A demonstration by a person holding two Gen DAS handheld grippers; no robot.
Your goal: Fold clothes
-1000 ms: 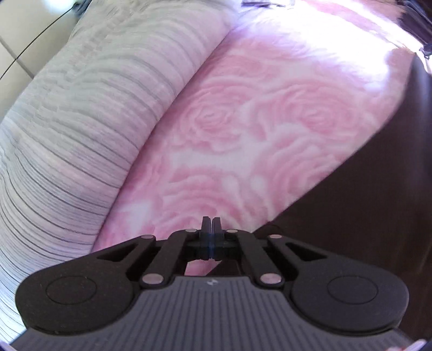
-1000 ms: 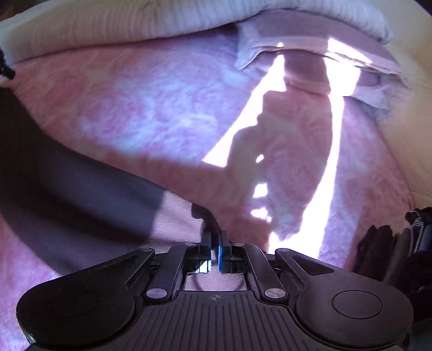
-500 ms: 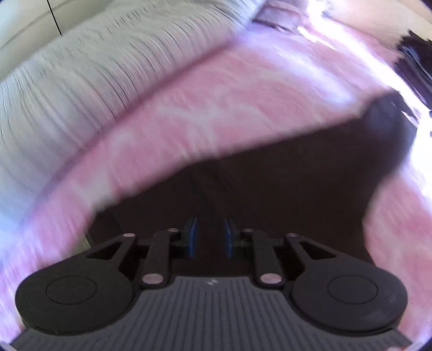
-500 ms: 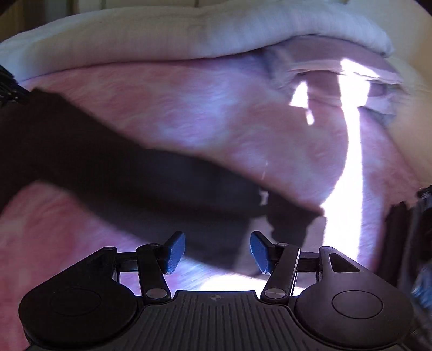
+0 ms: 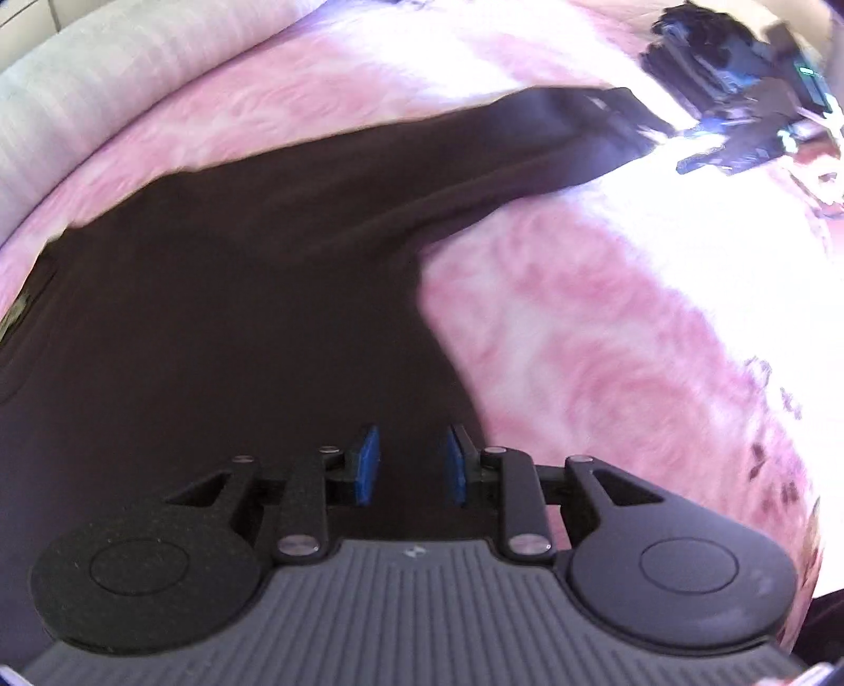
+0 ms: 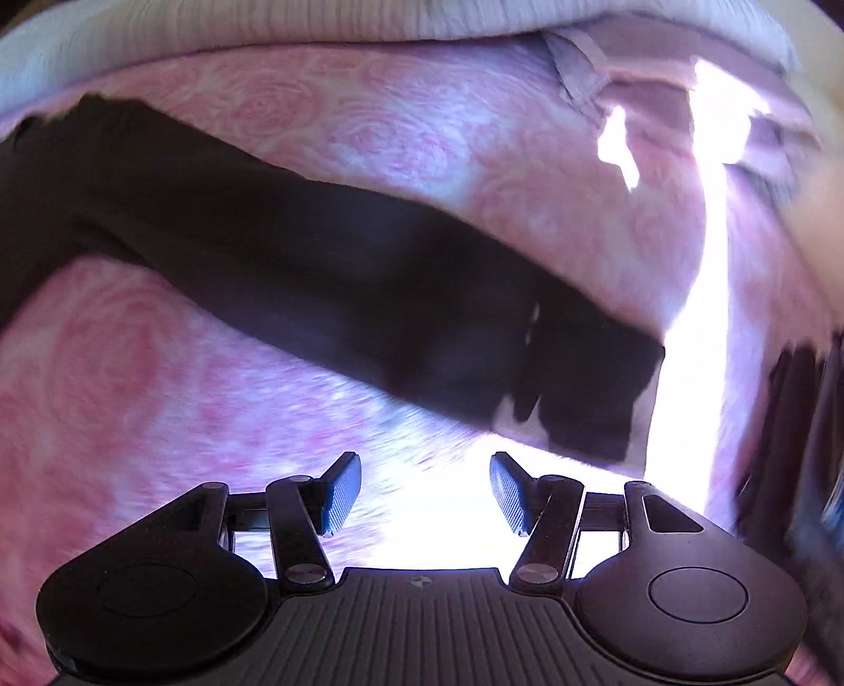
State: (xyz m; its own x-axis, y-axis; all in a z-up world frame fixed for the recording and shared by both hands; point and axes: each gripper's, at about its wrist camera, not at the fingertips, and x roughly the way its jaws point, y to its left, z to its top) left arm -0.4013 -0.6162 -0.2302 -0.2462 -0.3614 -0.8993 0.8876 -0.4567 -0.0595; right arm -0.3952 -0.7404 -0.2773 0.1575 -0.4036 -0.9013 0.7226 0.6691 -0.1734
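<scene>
A dark long-sleeved garment [image 5: 221, 295] lies spread on a pink rose-patterned bedspread [image 5: 606, 337]. In the left wrist view its body fills the lower left and one sleeve [image 5: 527, 153] runs to the upper right. My left gripper [image 5: 410, 467] hovers over the garment's body, open, with only dark cloth seen beyond its blue pads. In the right wrist view the sleeve [image 6: 343, 274] crosses from upper left to its cuff [image 6: 596, 390] at right. My right gripper [image 6: 424, 493] is open above bare bedspread [image 6: 158, 380], just short of the sleeve, holding nothing.
A pale striped duvet [image 5: 79, 84] borders the bed's far side, also along the top of the right wrist view as a duvet [image 6: 264, 26]. A pillow [image 6: 659, 68] lies at the upper right. Dark items [image 5: 738, 79] sit beyond the sleeve end; more dark cloth [image 6: 791, 432] lies at the right edge.
Both grippers were shut a second ago, the right one on the sleeve's cuff; both have opened and let go. The sleeve now lies flat and both grippers have pulled back.
</scene>
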